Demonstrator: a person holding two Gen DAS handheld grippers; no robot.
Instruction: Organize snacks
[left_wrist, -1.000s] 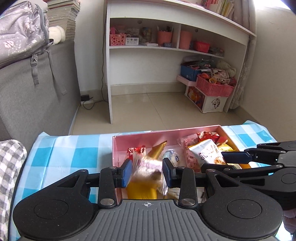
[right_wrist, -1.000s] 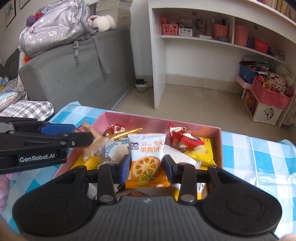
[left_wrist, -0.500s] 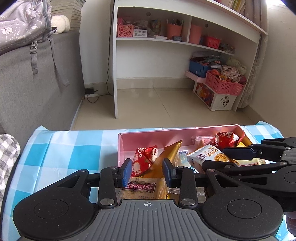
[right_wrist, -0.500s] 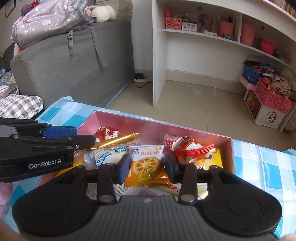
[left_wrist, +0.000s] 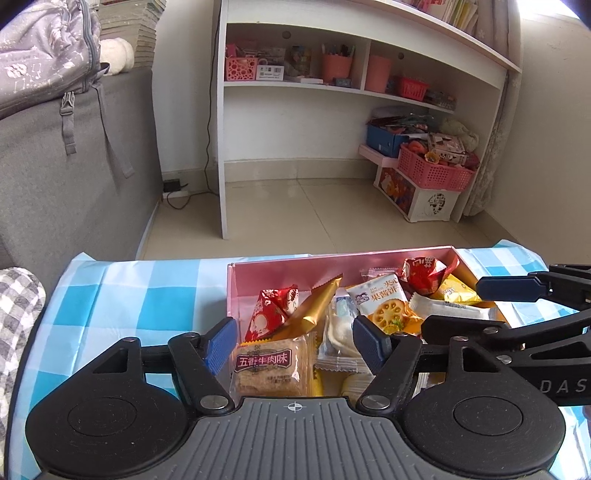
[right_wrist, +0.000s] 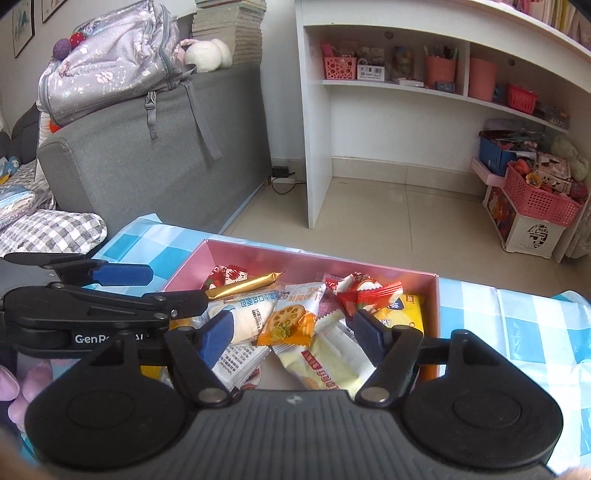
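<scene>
Both my claws have just opened wide: my left gripper (left_wrist: 293, 345) and right gripper (right_wrist: 291, 334) hold nothing now, and the beef-flavour cracker pack (left_wrist: 269, 367) and jam biscuit pack (right_wrist: 290, 319) lie released in the pink box (right_wrist: 295, 258).

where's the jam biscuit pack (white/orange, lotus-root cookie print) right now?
In the pink box, lying loose mid-pile. In the right wrist view the jam biscuit pack sits between the white roll packet on its left and the red candy wrapper on its right.
</scene>
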